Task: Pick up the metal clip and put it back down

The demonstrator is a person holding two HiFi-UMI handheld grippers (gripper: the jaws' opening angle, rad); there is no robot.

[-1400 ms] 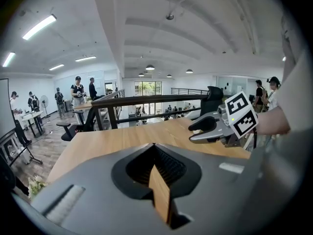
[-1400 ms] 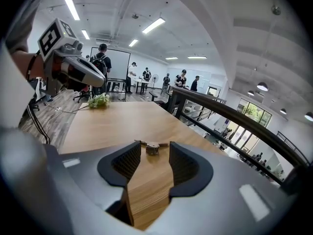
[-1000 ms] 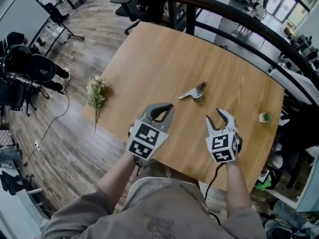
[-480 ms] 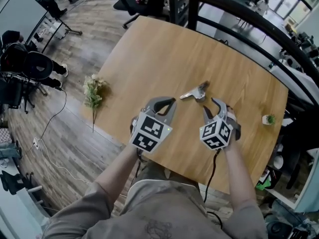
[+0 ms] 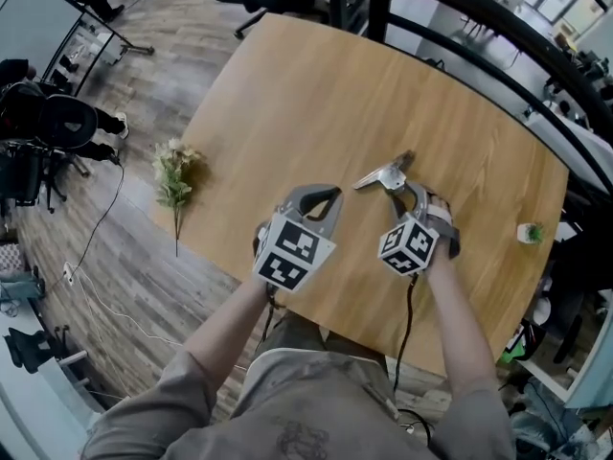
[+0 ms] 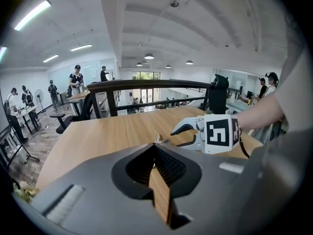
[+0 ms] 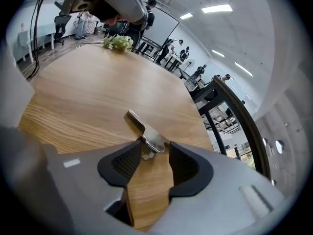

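Note:
The metal clip (image 5: 386,174) lies flat on the wooden table (image 5: 316,94), right of centre. My right gripper (image 5: 408,192) is open and low over the table, and the clip's near end (image 7: 147,134) sits between its two fingertips. The jaws stand apart on either side of the clip without pinching it. Further left, my left gripper (image 5: 326,194) is shut with nothing in it, near the table's front edge. In the left gripper view its tips (image 6: 155,144) meet, and the right gripper (image 6: 188,134) shows ahead of them.
A bunch of pale flowers (image 5: 172,174) lies on the table's left edge. A small potted plant (image 5: 530,231) stands at the right edge. A dark railing (image 5: 498,36) runs behind the table, with office chairs and people beyond it.
My right gripper has moved forward and left until its open jaws reach around the clip's near end. The left gripper has barely moved.

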